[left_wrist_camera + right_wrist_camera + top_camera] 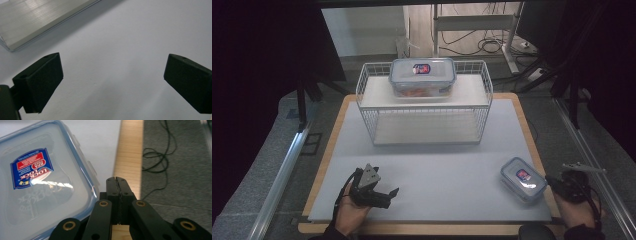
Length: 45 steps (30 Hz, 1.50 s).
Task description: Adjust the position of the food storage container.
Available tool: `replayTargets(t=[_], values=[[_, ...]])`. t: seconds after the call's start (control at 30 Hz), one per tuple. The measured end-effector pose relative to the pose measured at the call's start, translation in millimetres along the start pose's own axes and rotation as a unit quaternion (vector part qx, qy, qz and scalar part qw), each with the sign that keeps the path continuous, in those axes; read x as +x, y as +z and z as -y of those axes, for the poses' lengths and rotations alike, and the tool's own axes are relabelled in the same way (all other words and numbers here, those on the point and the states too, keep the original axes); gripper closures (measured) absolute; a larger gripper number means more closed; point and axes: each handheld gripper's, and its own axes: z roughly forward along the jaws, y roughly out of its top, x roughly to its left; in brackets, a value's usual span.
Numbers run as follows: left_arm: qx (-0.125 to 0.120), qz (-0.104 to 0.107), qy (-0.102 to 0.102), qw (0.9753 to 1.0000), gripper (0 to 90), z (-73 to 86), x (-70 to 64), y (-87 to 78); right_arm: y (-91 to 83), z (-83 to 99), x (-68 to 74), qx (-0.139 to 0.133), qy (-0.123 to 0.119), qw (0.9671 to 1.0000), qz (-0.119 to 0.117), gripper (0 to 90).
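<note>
Beside small container (37,182) right gripper (117,182) jaws closed (base cropped); left gripper (112,80) jaws wide.

Dim, dark-edged high view; soft shadows, close-ups slightly blurred.

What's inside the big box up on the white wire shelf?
Through the clear big box on the wire shelf, something orange-red shows. The lid and its sticker hide what it really is.

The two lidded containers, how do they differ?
The large container sits on the white wire rack's upper shelf; the small container lies on the grey mat by the right gripper. The large one shows orange contents; the small one looks empty. The large sits square, the small angled. Both have blue-rimmed clear lids with a label.
</note>
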Motion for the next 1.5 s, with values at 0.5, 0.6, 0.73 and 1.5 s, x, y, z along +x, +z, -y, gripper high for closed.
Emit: replayTargets(t=[0.5, 0.6, 0.73, 1.5], values=[[0.006, 0.003, 0.005, 1.0000, 2.5, -0.8, -1.5, 3.2, 20.7, -13.0, 40.0, 0.011, -0.028, 0.9957, -0.087, 89.7], [0.006, 0.004, 0.005, 1.0000, 2.5, -1.2, -2.0, 3.7, 25.8, -16.8, 50.6, 0.012, -0.043, 0.9940, -0.100, 89.7], [0.008, 0.006, 0.004, 0.9999, 2.6, -1.6, -2.6, 4.8, 35.0, -24.9, 71.6, 0.020, -0.065, 0.9903, -0.121, 89.6], [0.000, 0.015, -0.051, 0.9986, 8.7, -10.8, 14.0, 6.1, 54.0, -44.7, 166.8, 0.014, -0.176, 0.9669, -0.185, 89.6]])
